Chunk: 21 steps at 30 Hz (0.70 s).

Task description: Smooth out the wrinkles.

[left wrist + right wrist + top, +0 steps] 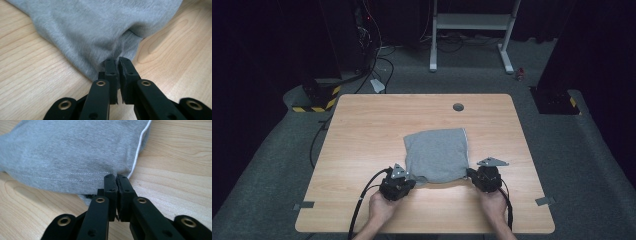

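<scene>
Grey cloth point(437, 155) on table point(362, 130), near corners pinched in closed left tongs point(116, 60) and right tongs point(116, 176).

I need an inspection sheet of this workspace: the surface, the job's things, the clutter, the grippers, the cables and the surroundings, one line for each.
Surface: wooden table, with a round grommet hole near its far edge.
Job's things: folded grey cloth lying flat, its near corners bunched at the jaws.
Clutter: nothing seen on the table besides grey tape pieces at its near corners.
Grippers: left hand-held gripper shut on the cloth's near-left corner; right hand-held gripper shut on its near-right corner, beside the white edge seam.
Cables: a black cable trails from each gripper towards the person; more cables lie on the floor beyond the table.
Surroundings: grey carpet, white frame, dark stands with yellow-black striped bases.
</scene>
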### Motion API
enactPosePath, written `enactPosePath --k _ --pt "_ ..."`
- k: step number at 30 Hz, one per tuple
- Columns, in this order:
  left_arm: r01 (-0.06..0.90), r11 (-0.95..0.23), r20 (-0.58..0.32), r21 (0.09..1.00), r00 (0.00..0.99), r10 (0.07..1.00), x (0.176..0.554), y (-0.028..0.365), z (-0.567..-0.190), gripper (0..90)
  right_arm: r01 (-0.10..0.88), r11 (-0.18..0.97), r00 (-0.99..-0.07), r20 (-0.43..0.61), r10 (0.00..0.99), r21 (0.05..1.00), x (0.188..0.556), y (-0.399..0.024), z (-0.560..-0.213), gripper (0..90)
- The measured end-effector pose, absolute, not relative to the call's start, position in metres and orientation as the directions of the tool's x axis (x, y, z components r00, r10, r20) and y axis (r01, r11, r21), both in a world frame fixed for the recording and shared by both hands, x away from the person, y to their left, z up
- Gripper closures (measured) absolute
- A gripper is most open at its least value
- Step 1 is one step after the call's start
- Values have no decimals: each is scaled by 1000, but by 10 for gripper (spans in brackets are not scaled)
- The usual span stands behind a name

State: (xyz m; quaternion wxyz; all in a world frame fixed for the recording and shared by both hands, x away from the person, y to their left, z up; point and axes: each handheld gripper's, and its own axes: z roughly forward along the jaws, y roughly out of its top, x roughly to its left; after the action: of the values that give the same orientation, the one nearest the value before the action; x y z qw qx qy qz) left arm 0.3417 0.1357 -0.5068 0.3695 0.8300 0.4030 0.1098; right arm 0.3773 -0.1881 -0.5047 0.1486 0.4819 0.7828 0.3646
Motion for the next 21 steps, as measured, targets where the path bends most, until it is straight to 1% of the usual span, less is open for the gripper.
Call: enactPosePath --k 3,8,10,13,14,16,17,18,20,21 --pt "586 -377 -125 718 641 757 335 144 -504 854 636 298 -506 93 857 712 377 -187 -504 880" --pt "585 -362 -134 726 636 760 324 154 -504 842 647 288 -501 109 859 706 375 -189 -502 877" --pt "589 -356 -138 725 631 764 320 158 -503 775 640 290 -508 109 854 711 373 -188 -501 869" --pt "587 -340 -144 735 626 767 319 158 -501 721 633 294 -515 105 851 716 372 -187 -500 856" --pt "581 -343 -139 738 629 765 321 158 -499 721 633 294 -515 105 851 716 372 -187 -500 856" --pt "586 -335 -153 738 629 762 325 153 -498 678 626 297 -517 99 850 721 373 -186 -499 823" --pt "589 -339 -160 734 634 757 329 145 -499 674 630 296 -513 98 853 718 373 -185 -499 813" --pt "589 -339 -160 734 634 757 329 145 -499 674 630 296 -513 98 853 718 373 -185 -499 813" --pt "592 -368 -139 717 639 756 339 134 -504 689 644 282 -494 105 863 711 374 -184 -499 746" --pt "592 -368 -139 717 639 756 339 134 -504 707 644 282 -494 105 863 711 374 -184 -499 746"
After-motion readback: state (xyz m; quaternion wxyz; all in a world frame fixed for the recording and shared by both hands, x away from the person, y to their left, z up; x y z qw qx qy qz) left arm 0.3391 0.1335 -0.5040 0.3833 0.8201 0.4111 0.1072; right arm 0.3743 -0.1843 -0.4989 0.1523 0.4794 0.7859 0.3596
